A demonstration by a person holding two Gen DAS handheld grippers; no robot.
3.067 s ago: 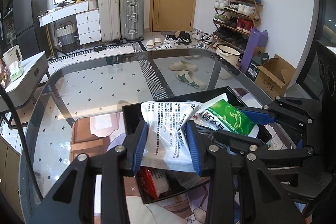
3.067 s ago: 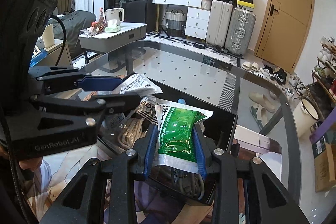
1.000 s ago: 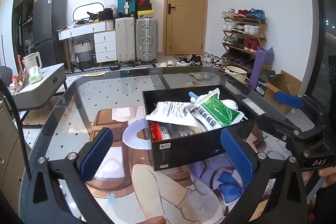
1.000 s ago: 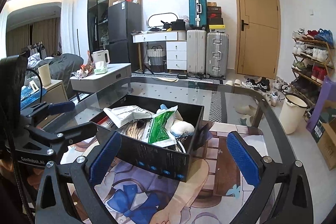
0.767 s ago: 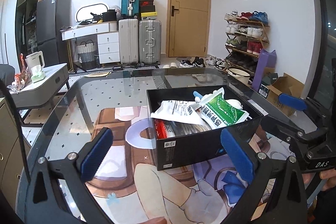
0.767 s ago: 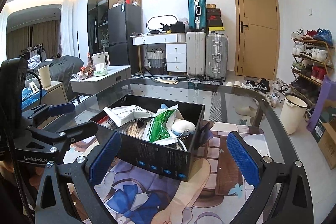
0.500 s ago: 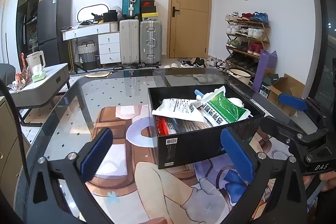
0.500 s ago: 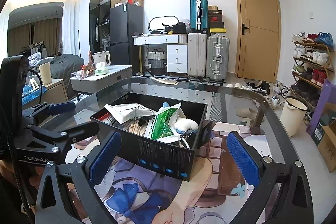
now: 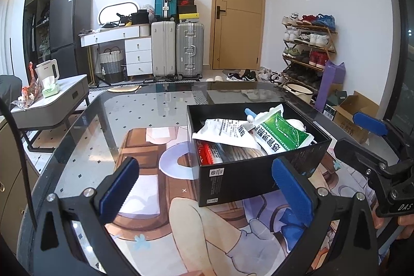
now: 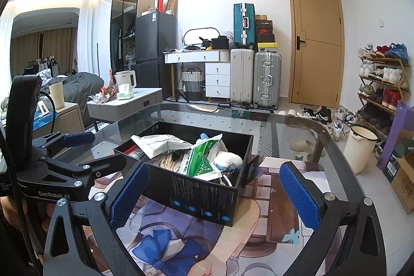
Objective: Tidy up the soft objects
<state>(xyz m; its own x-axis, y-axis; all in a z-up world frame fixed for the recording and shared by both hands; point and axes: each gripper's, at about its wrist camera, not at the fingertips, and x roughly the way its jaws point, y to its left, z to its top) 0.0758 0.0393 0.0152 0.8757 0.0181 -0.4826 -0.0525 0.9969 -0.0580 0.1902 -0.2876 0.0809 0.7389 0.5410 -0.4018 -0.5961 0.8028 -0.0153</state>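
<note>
A black box stands on the glass table and also shows in the right wrist view. In it lie a white printed pack, a green pack and other soft items; the white pack and the green pack show in the right wrist view too, beside a white plush. My left gripper is open and empty, back from the box's near side. My right gripper is open and empty, also back from the box.
A printed mat covers the glass table under the box. Beyond the table are suitcases, a side table with a kettle, a shoe rack and a cardboard box on the floor.
Both grippers let go of the packs, which now lie in the box, opened wide and drew back and up from the box. In the last second they only drifted slightly.
</note>
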